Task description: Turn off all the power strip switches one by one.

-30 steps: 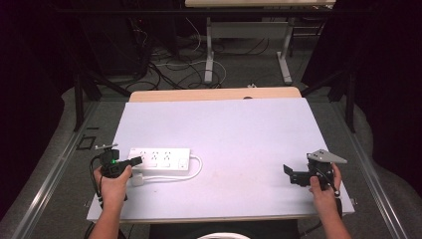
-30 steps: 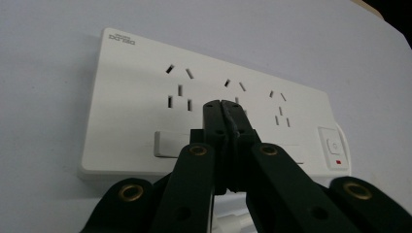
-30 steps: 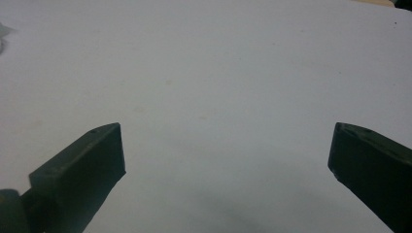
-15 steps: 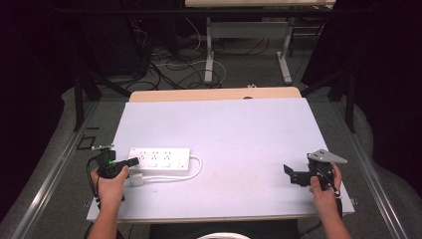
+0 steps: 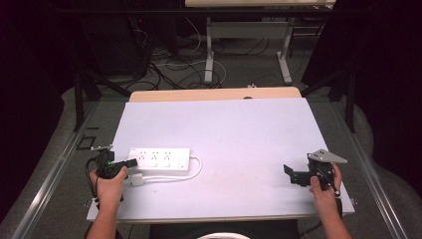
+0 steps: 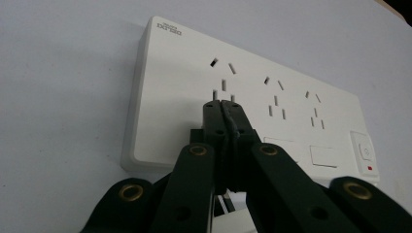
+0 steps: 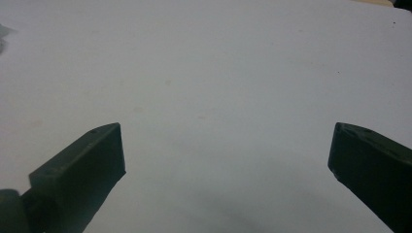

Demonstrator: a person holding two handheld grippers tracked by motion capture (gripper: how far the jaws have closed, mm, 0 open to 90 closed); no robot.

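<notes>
I hold a gripper in each hand at the near edge of the table (image 5: 234, 124), which is covered with a pale sheet.

My left gripper (image 5: 130, 163) is at about 8 o'clock of the table, close to the near-left corner. In the left gripper view its two black jaws are pressed together with no gap between them, and I see nothing held between the tips. The tips are just over the near-left end of the white power strip (image 6: 252, 111), in front of the first group of sockets; I cannot tell if they touch it. The strip lies flat, with its long side running left to right. It has three socket groups, and a switch (image 6: 363, 151) with a small red mark at its right end. Its white cable (image 5: 191, 172) leaves the right end, loops toward the near edge and comes back to a white plug (image 5: 137, 179) that lies just beside my left hand (image 5: 109, 180).

My right gripper (image 5: 289, 172) is at about 4 o'clock, near the near-right corner, well apart from the strip. In the right gripper view its jaws stand wide apart and hold nothing, with bare sheet between them.

From the centre toward 12 o'clock the sheet is free up to the far edge, where a strip of bare wood (image 5: 214, 94) shows. Beyond it is the floor (image 5: 164, 74) with dark cables.
</notes>
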